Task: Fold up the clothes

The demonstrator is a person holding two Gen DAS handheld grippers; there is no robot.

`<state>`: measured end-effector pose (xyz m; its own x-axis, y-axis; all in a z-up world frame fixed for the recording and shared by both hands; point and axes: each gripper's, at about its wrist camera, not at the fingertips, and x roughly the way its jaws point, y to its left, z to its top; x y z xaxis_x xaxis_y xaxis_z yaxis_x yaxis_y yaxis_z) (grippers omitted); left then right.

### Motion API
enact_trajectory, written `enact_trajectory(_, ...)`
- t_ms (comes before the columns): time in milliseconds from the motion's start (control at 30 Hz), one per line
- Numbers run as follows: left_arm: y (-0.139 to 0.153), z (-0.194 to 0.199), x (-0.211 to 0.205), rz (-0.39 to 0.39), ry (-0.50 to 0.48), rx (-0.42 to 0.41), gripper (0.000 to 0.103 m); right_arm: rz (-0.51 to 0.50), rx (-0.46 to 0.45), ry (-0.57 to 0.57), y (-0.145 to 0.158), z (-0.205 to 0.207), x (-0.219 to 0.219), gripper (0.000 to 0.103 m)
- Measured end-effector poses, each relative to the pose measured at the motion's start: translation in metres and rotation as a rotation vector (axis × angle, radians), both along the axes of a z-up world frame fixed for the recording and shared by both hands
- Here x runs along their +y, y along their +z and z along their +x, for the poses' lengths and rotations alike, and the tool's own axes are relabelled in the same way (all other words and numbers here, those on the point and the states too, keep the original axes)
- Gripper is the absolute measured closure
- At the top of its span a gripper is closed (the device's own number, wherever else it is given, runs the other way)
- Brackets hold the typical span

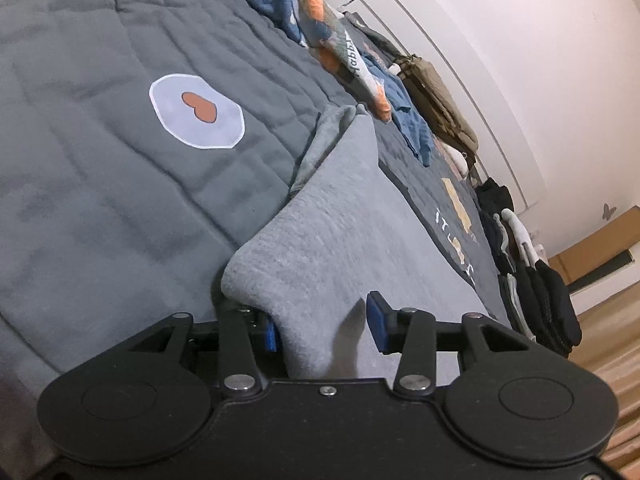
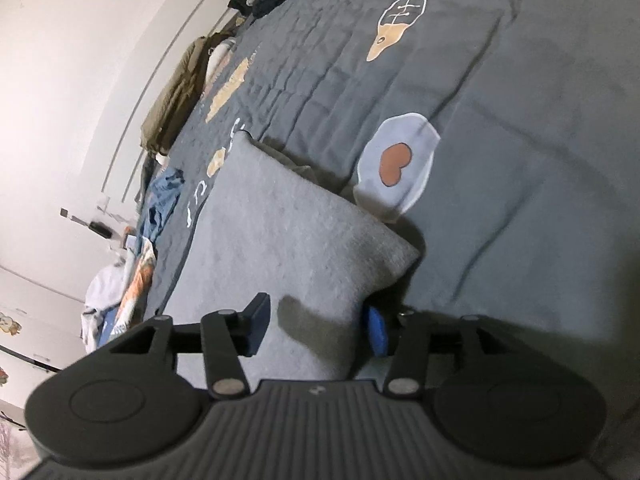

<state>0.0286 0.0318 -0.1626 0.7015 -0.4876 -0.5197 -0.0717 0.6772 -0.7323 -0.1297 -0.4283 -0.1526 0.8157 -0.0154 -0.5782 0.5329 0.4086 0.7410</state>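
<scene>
A grey garment (image 1: 320, 236) is seen lying on the dark quilt (image 1: 100, 200) of a bed, already doubled over at least once, with a darker layer peeking out at its far end. Its near edge is straddled by both tools. The left gripper (image 1: 324, 326) is spread wide, one blue pad tucked under the cloth's corner and one above it, nothing pinched. The right gripper (image 2: 316, 328) is likewise parted, cloth between its pads but not clamped. Whether a fold has just been laid down or an edge is about to be taken up cannot be settled. The garment's long axis is run away from the grippers, towards the clothes heaped (image 1: 532, 280) along the wall side.
</scene>
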Motion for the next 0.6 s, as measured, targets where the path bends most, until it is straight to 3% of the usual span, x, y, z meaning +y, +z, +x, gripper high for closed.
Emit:
enact_trajectory(100,0.001,0.001,-0.003,-0.002,-0.006,-0.012,0.052,-0.006,-0.028,-0.002,-0.002,0.004,0.001,0.051)
enact_trajectory(167,0.002,0.002,-0.006,0.012,-0.014,-0.024,0.052,-0.011,-0.045,-0.002,-0.002,0.006,0.001,0.052)
enact_trajectory(200,0.003,0.002,-0.007,0.021,-0.018,-0.031,0.055,-0.015,-0.047,0.002,-0.002,0.007,0.002,0.055)
enact_trajectory(233,0.003,0.002,-0.007,0.026,-0.02,-0.032,0.058,-0.013,-0.043,0.003,-0.002,0.007,0.002,0.064)
enact_trajectory(267,0.003,0.003,-0.007,0.029,-0.02,-0.032,0.073,-0.009,-0.04,0.003,-0.002,0.007,0.002,0.077)
enact_trajectory(300,0.003,0.003,-0.006,0.032,-0.02,-0.031,0.088,0.003,-0.04,0.0,-0.003,0.007,0.001,0.083)
enact_trajectory(367,0.004,0.001,-0.004,0.036,-0.02,-0.033,0.089,0.018,-0.047,-0.007,-0.002,0.005,0.001,0.091)
enact_trajectory(600,0.019,-0.005,0.005,0.041,-0.016,-0.044,0.092,0.007,-0.067,-0.025,0.018,-0.004,0.01,0.093)
